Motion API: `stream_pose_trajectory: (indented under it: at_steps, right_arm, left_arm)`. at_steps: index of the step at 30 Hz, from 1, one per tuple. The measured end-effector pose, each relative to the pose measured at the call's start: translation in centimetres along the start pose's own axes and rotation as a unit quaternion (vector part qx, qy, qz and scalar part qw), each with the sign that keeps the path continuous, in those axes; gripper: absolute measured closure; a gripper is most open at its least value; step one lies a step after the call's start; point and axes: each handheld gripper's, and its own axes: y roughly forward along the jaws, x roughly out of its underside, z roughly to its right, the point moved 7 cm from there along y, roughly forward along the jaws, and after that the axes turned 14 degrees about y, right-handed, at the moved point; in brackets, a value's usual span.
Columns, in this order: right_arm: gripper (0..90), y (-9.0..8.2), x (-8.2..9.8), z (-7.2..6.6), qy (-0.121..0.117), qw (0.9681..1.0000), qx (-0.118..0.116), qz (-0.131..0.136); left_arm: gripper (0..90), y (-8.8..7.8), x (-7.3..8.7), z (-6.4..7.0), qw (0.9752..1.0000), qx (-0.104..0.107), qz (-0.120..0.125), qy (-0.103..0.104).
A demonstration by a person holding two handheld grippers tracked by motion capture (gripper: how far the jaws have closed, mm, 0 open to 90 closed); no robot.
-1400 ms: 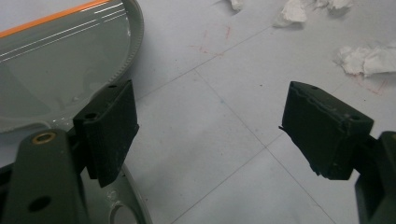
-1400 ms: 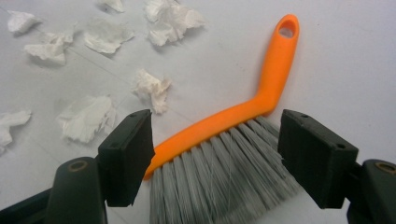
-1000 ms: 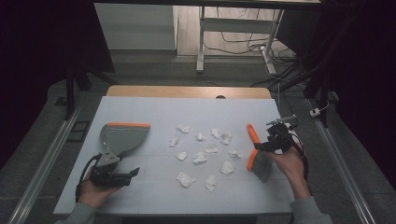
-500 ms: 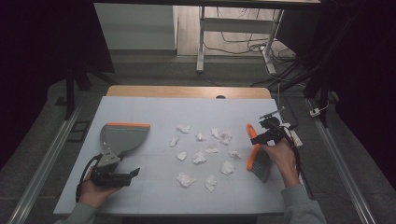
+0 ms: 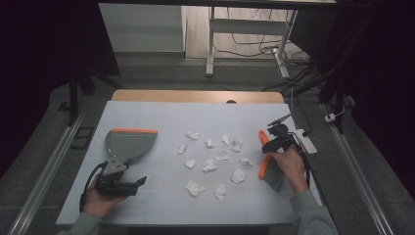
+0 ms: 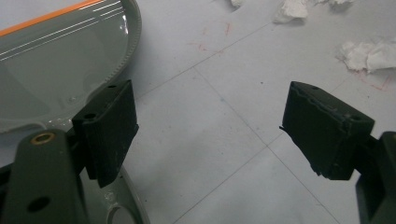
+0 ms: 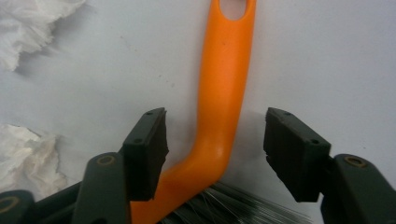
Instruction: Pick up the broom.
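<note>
A hand brush with an orange handle (image 5: 264, 143) (image 7: 224, 79) and grey bristles (image 5: 274, 176) lies at the right of the white table (image 5: 161, 117). My right gripper (image 5: 270, 147) (image 7: 215, 140) straddles the handle's bend. Its jaws have just been closing, with a gap still showing on each side of the handle. A grey dustpan (image 5: 128, 143) (image 6: 51, 70) with an orange lip sits at the left. My left gripper (image 5: 138, 183) (image 6: 210, 126) stands open just in front of the dustpan, nothing between its pads. Several crumpled paper wads (image 5: 209, 165) (image 6: 369, 53) (image 7: 28, 154) are scattered across the middle.
A white oblong object (image 5: 306, 142) lies near the table's right edge beside the right hand. A wooden strip (image 5: 195, 95) runs along the far edge. Metal rails (image 5: 44, 166) flank the table, and cables (image 5: 254, 49) lie on the floor beyond it.
My right gripper has come down and slightly left over the brush handle, and its jaws have narrowed around it. The left hand and the dustpan have not moved.
</note>
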Motion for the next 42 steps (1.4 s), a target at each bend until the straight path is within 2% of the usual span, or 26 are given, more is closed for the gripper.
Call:
stream_pose_trajectory:
  at_steps: [6, 9, 12, 13, 16, 19, 21, 25, 28, 33, 34, 35, 37, 39, 40, 42]
  right_arm:
    - [56.2, 0.3, 0.3, -0.1, 0.018, 0.9996, 0.017, -0.012]
    - [63.4, 0.2, 0.4, 0.0, 0.035, 0.9991, 0.025, -0.004]
    - [70.1, 0.2, 0.4, 0.0, 0.041, 0.9987, 0.029, -0.005]
    - [70.3, 0.2, 0.4, -0.1, 0.032, 0.999, 0.032, -0.002]
    - [70.6, 0.2, 0.4, 0.0, 0.03, 0.999, 0.032, -0.002]
    - [70.8, 0.1, 0.5, 0.0, 0.014, 0.9996, 0.023, 0.006]
    - [70.9, 0.0, 0.6, 0.1, 0.012, 0.9998, 0.011, 0.008]
    - [70.9, -0.8, 0.5, 0.5, 0.013, 0.9993, -0.016, 0.03]
    - [71.0, -1.8, 0.3, 0.8, 0.017, 0.9971, -0.053, 0.052]
    - [71.0, -3.2, 0.1, 1.3, 0.025, 0.9906, -0.106, 0.083]
    - [71.0, -3.2, 0.1, 1.3, 0.025, 0.9906, -0.106, 0.083]
    - [71.1, -3.8, 0.0, 1.4, 0.027, 0.9883, -0.12, 0.09]
    - [71.1, -4.3, -0.1, 1.5, 0.027, 0.9856, -0.131, 0.104]
    - [71.1, -4.4, -0.2, 1.5, 0.026, 0.9852, -0.134, 0.104]
    - [71.1, -4.9, -0.3, 1.5, 0.028, 0.982, -0.148, 0.114]
    - [71.1, -5.3, -0.3, 1.4, 0.027, 0.9798, -0.159, 0.118]
  left_arm:
    - [19.1, -0.1, 0.0, 0.0, 1.0, -0.001, 0.001, 0.0]
    - [19.1, -0.1, 0.0, 0.0, 1.0, -0.001, 0.001, 0.0]
    - [19.0, -0.2, 0.0, 0.0, 1.0, -0.002, 0.003, 0.0]
    - [19.1, -0.2, 0.0, 0.0, 1.0, -0.002, 0.003, 0.0]
    - [19.0, -0.2, 0.0, 0.0, 1.0, -0.002, 0.003, 0.001]
    - [19.1, -0.2, 0.0, -0.1, 1.0, -0.003, 0.003, 0.001]
    - [19.1, -0.2, 0.1, -0.1, 1.0, -0.003, 0.003, 0.0]
    - [19.2, -0.2, 0.1, -0.2, 1.0, -0.005, 0.003, -0.001]
    - [19.3, -0.2, 0.1, -0.2, 1.0, -0.006, 0.003, 0.0]
    - [19.2, -0.2, 0.0, -0.2, 1.0, -0.007, 0.004, 0.0]
    - [19.2, -0.2, 0.0, -0.2, 1.0, -0.007, 0.003, 0.0]
    - [19.2, -0.2, 0.0, -0.1, 1.0, -0.006, 0.003, 0.0]
    - [19.2, -0.2, 0.1, -0.1, 1.0, -0.006, 0.003, 0.0]
    - [19.2, -0.2, 0.1, -0.1, 1.0, -0.006, 0.003, 0.0]
    - [19.2, -0.2, 0.0, -0.1, 1.0, -0.006, 0.003, 0.0]
    - [19.2, -0.1, 0.0, -0.1, 1.0, -0.007, 0.003, 0.0]
